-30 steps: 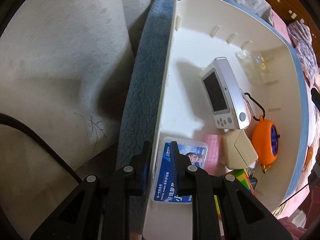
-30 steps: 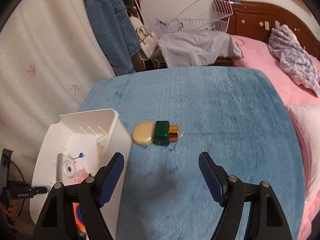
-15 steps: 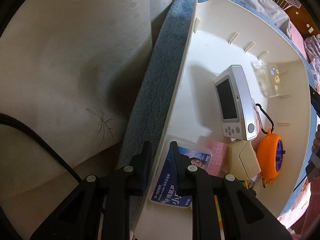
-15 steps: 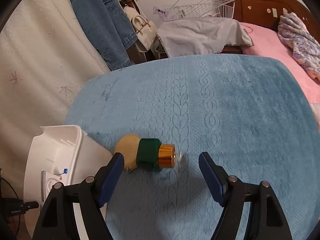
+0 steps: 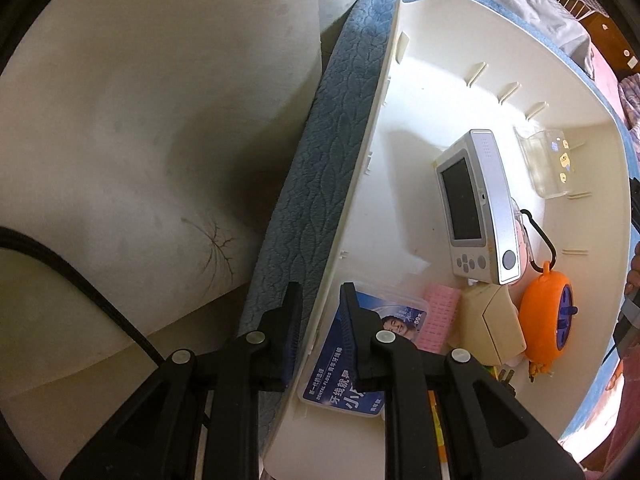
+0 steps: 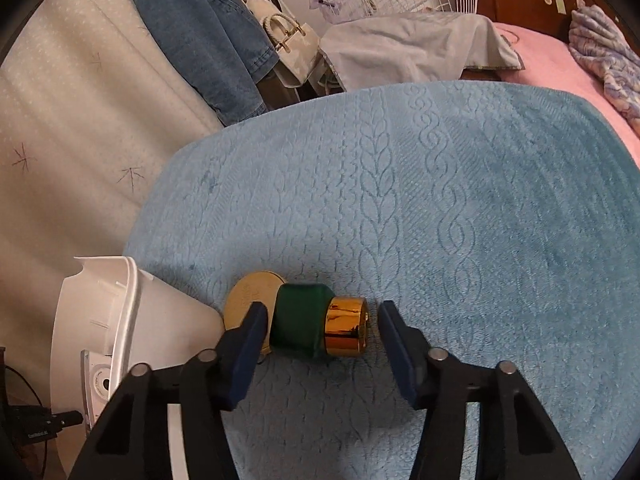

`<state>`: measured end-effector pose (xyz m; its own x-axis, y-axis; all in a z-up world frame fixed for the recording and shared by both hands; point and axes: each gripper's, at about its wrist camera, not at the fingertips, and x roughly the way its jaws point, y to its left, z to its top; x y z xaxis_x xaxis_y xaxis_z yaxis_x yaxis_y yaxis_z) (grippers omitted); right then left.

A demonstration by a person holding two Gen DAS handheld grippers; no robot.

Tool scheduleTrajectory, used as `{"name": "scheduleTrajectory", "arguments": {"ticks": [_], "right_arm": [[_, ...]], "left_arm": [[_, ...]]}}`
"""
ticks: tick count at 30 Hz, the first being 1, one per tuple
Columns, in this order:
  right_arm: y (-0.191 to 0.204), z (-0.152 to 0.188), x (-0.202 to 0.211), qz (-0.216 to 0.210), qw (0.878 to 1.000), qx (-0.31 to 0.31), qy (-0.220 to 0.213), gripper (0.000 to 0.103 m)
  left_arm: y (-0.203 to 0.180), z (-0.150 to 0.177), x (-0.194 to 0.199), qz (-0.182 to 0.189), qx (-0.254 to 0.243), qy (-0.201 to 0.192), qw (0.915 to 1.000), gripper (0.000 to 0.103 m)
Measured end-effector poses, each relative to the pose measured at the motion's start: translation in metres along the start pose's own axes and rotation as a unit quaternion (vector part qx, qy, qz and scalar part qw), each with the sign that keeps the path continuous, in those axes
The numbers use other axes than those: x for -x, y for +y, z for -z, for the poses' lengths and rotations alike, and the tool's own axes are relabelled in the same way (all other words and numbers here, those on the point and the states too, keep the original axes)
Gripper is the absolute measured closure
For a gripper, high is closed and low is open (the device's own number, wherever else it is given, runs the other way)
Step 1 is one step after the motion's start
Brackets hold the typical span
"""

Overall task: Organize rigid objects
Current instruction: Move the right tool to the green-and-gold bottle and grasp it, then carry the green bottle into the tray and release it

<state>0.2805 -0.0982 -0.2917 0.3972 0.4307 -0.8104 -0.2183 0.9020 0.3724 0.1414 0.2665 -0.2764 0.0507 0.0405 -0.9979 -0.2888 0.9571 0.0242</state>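
Gripping the Green Bottle for Transfer to the Bin

Covering the work surface is a light-blue quilted blanket (image 6: 460,200). At its edge sits the white plastic storage bin (image 5: 400,92), tilted; the left gripper (image 5: 318,320) is clamped on the bin's side wall, one finger outside and one inside. Already in the bin are a silver handheld device (image 5: 476,216), an orange round gadget (image 5: 546,316), a dental floss box (image 5: 360,364) and a beige block (image 5: 492,328).

On the blanket, just beside the bin, lies the dark-green bottle with a shiny gold cap (image 6: 316,326) on its side, touching a flat tan round disc (image 6: 248,298). The right gripper (image 6: 318,336) is spread wide, its fingers flanking the bottle lengthwise without visible contact.

Handling assessment: the bottle appears rigid, small and probably light. The gold cap looks smooth and likely slippery, and the bottle may roll on the soft pile. Recommended hold: base to cap end. Close gently, since the left finger sits near the disc and may trap it.
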Motion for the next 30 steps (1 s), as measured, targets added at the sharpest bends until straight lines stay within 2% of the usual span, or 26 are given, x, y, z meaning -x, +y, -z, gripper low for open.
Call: {"name": "scheduleTrajectory", "arguments": {"ticks": [10,23,30], "right_arm": [[-0.002,0.002,0.010,-0.003,1.000,-0.014,0.013,0.058],[0.002,0.009,0.057,0.004,1.000,-0.022,-0.021,0.059],[0.018,0.016,0.086,0.007,0.999,-0.023,-0.047,0.059]], "left_arm": [[-0.019,-0.001,-0.001,-0.021,-0.015,0.000,0.9997,0.083],[-0.033,0.002,0.004,-0.023,-0.051,-0.009,0.9984,0.083],[-0.042,0.011,0.007,-0.024,-0.094,-0.010,0.9953,0.083]]}}
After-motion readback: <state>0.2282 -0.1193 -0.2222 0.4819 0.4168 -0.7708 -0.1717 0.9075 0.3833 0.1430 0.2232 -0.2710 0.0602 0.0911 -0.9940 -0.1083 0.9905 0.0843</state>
